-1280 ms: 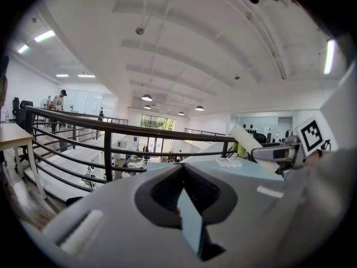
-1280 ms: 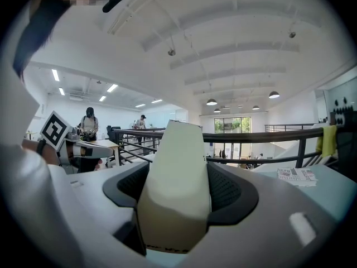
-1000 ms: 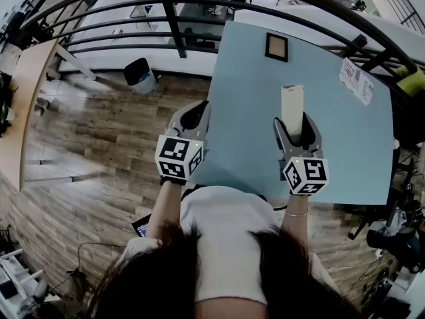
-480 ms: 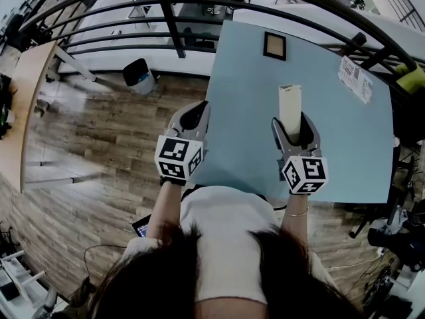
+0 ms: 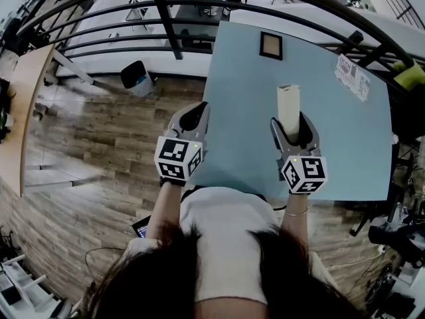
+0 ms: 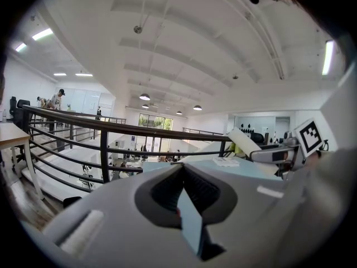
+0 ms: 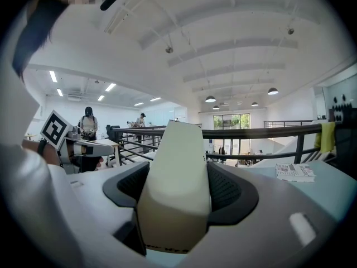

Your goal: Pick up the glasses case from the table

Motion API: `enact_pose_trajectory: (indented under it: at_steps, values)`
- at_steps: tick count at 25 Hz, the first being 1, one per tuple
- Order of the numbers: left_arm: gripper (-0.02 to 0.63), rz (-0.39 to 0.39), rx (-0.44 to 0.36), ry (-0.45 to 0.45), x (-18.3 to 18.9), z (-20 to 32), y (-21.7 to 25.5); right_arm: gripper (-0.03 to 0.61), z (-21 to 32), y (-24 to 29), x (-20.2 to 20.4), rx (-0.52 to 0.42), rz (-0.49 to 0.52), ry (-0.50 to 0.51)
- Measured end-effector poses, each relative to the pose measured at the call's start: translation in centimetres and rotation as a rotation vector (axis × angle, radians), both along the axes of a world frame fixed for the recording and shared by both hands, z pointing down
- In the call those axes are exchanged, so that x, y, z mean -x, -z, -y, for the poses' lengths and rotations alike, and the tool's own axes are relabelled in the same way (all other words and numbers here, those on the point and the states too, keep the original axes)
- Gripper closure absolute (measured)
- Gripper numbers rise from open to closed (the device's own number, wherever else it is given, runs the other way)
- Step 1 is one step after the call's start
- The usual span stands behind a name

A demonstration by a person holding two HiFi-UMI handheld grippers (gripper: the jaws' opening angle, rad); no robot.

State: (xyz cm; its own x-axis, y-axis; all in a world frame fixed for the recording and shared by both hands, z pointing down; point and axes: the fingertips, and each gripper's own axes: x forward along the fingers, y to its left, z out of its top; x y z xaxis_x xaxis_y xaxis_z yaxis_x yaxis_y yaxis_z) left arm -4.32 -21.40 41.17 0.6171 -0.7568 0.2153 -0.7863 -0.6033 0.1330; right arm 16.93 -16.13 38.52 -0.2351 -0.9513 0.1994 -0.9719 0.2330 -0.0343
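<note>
The glasses case [image 5: 289, 105] is a long cream box, and my right gripper [image 5: 290, 121] is shut on its near end. It sticks out forward past the jaws, above the pale blue table [image 5: 345, 138]. In the right gripper view the case [image 7: 175, 188] fills the space between both jaws. My left gripper [image 5: 194, 111] hangs at the table's left edge, shut with nothing in it. In the left gripper view its jaws meet at the tips [image 6: 181, 169], and the held case [image 6: 245, 144] shows off to the right.
A small dark picture frame [image 5: 270, 45] lies at the table's far end and a printed sheet [image 5: 352, 77] at its far right corner. A black railing [image 5: 166, 12] runs beyond the table. A bin [image 5: 136, 78] stands on the wooden floor to the left.
Both grippers and the case keep their places. Only the head view has shifted slightly.
</note>
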Motion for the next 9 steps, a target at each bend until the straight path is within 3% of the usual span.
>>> enact_pose_trajectory:
  at_steps: [9]
  values:
    - [0.557,-0.009,-0.002,-0.008,-0.10,-0.21,0.19,0.258,-0.51,0.03,0.05,0.005,-0.003,-0.009]
